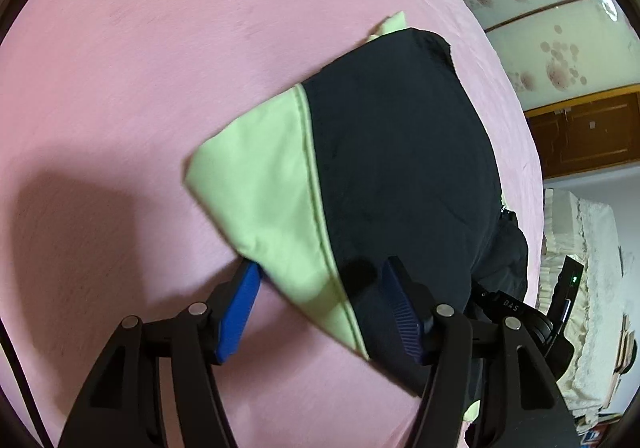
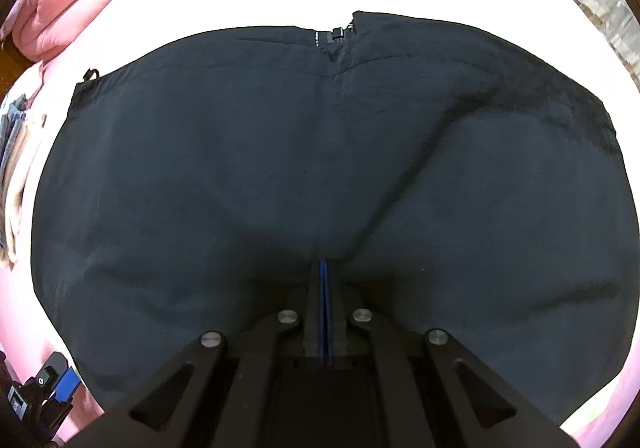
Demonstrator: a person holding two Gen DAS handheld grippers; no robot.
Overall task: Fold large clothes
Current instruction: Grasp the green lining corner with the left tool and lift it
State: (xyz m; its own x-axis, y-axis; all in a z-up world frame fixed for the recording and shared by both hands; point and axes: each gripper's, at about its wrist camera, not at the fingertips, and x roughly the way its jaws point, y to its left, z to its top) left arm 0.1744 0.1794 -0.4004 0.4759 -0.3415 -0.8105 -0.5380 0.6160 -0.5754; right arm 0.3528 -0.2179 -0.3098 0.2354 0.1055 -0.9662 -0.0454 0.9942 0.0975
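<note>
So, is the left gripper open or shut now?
Open: the left gripper shows its blue pads wide apart, straddling the jacket edge.

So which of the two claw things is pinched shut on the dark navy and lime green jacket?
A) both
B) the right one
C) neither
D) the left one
B: the right gripper has its blue pads pressed together at the dark navy and lime green jacket; the left gripper is spread open.

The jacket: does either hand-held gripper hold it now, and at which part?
The right hand-held gripper is shut on the jacket, pinching its near dark edge. The left hand-held gripper is open, straddling the green-and-dark edge, holding nothing.
</note>
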